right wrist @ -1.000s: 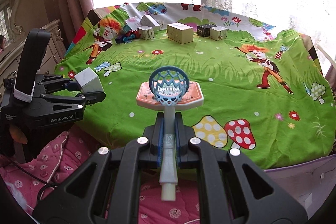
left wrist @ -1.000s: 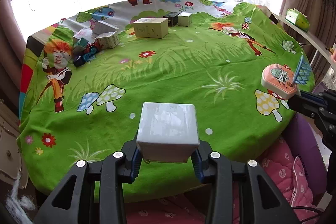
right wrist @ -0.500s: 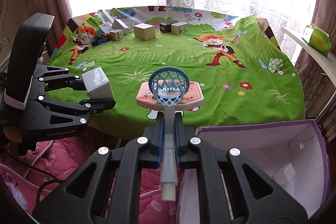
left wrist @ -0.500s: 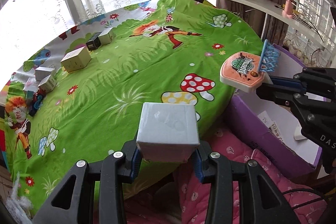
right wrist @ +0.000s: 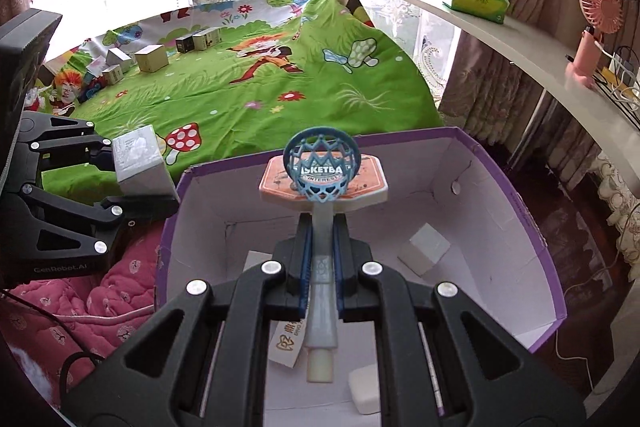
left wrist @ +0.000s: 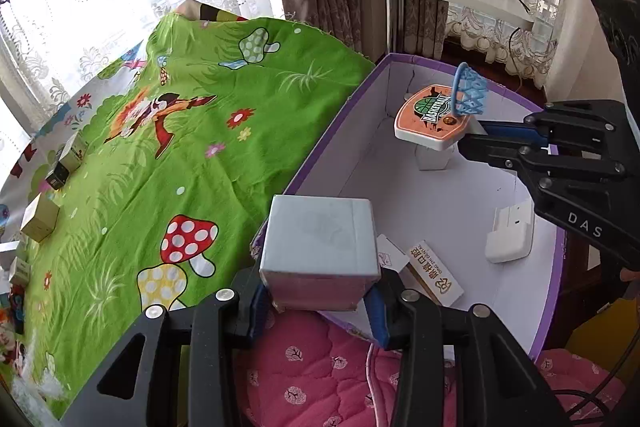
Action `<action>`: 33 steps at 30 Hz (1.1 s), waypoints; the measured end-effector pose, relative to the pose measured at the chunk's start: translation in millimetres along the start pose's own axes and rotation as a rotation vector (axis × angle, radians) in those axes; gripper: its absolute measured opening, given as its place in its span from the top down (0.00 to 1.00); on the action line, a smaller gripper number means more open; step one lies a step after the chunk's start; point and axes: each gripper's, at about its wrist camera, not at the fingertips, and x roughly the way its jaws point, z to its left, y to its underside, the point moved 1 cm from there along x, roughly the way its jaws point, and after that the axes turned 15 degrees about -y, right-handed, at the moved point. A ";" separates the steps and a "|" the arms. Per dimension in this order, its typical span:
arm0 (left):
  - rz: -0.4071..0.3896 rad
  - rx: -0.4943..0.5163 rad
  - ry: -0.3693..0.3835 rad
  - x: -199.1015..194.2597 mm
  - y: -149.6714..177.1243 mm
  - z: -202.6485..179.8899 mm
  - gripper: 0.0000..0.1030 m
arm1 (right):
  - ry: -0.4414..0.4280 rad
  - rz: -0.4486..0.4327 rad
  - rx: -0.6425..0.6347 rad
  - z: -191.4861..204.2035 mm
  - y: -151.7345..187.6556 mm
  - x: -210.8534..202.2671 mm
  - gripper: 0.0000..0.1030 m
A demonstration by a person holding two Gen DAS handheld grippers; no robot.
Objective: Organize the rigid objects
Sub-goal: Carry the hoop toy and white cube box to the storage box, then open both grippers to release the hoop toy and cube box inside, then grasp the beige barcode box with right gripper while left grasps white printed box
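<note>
Hoop (right wrist: 323, 174) sits clamped by its post in my right gripper (right wrist: 320, 259), over the open purple box (right wrist: 532, 227). My left gripper (left wrist: 318, 297) clenches a white cube (left wrist: 320, 239) at the box's near corner, beside the green cloth (left wrist: 192, 131).

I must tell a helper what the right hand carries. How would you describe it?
Find the purple box beside the green bedspread. Above it, the right gripper holds a toy basketball hoop: orange backboard, blue net, pale pole, unlike the plain boxes around.
</note>
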 end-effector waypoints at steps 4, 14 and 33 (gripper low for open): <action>-0.014 -0.002 0.048 10.0 -14.1 -14.5 0.60 | 0.070 0.042 0.021 -19.8 7.1 -6.1 0.88; -0.102 -0.113 0.114 22.5 -13.6 13.8 0.32 | 0.263 0.137 0.030 -36.4 -1.5 -5.8 0.33; 0.242 -0.712 -0.659 77.7 193.0 371.3 0.25 | -0.355 0.263 -0.446 216.8 -158.8 279.3 0.22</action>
